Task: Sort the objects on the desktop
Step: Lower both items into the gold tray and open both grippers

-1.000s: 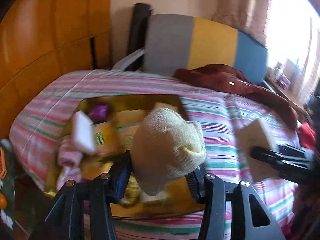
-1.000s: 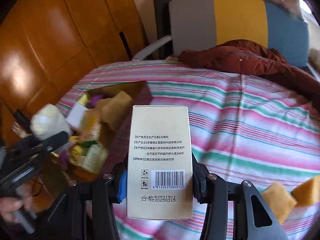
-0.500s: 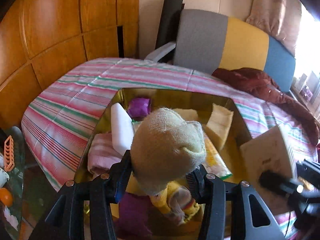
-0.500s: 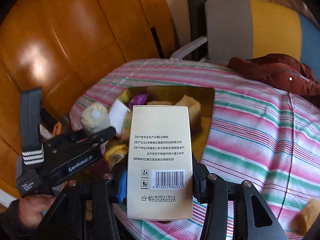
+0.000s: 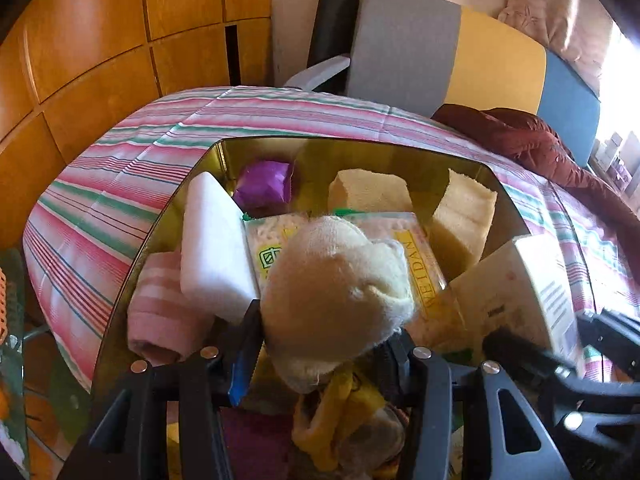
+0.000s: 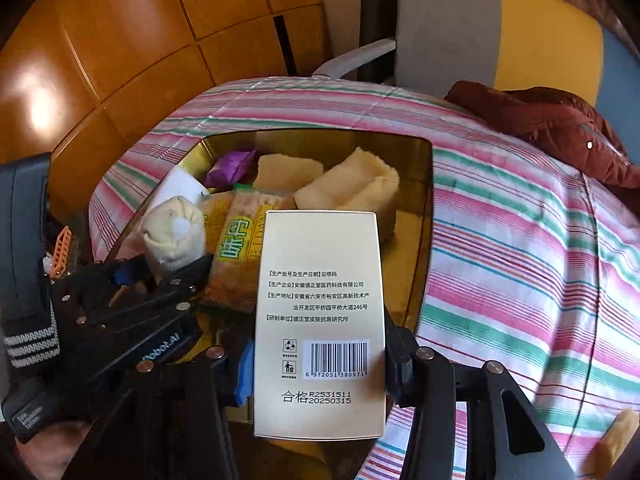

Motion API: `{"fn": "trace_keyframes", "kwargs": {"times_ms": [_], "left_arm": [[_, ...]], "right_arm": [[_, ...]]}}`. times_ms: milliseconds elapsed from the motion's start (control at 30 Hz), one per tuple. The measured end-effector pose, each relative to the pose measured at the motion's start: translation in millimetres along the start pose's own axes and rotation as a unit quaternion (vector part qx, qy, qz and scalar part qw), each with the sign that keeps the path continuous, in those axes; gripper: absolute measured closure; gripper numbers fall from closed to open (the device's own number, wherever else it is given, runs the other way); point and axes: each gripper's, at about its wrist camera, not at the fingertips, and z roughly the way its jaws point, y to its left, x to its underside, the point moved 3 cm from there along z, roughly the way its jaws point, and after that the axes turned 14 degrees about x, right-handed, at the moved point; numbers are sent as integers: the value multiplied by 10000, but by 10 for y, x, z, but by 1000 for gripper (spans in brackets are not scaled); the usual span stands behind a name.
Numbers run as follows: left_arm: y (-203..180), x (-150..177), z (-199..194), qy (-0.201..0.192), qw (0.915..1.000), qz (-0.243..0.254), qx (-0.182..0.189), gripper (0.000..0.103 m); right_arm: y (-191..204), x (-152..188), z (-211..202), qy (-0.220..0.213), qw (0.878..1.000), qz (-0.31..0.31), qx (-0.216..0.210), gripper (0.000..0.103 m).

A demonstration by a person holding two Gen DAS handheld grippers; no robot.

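Two loads over gold box [image 5: 224, 152]: left hand-held gripper [image 5: 332, 344] clamps soft, light cloth ball [image 5: 336, 292]; right hand-held gripper [image 6: 320, 356] clamps stiff, light carton [image 6: 320, 320] at its sides, approx. low end.

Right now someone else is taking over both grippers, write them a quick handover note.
Left gripper: shut on the cream sock, held over the gold box.
Right gripper: shut on the carton, at the box's right side.
In the box: white block, purple wrapper, sponges, snack packs, pink towel.
Left to do: release both items into the box, then collect the sponge lying on the striped cloth.
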Motion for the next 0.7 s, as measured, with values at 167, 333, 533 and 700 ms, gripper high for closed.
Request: {"fn": "trace_keyframes", "kwargs": {"times_ms": [167,333,533,700], "left_arm": [[51,-11,-47,-62,9999,-94,21,49],[38,-24,-164,-169,9998,-58,8,37],[4,-37,-355,-351,9994,-47,0,36],[-24,-49,-513,-517,9987,-2,-41,32]], "right_arm": [[10,38,37,101,9996,174,-184,51],[9,53,-70,-9,9993,293,-243,39],[9,91,-217,-173,9990,312,-255,36],[-19,144,-323,-297,9984,401,-277,31]]}}
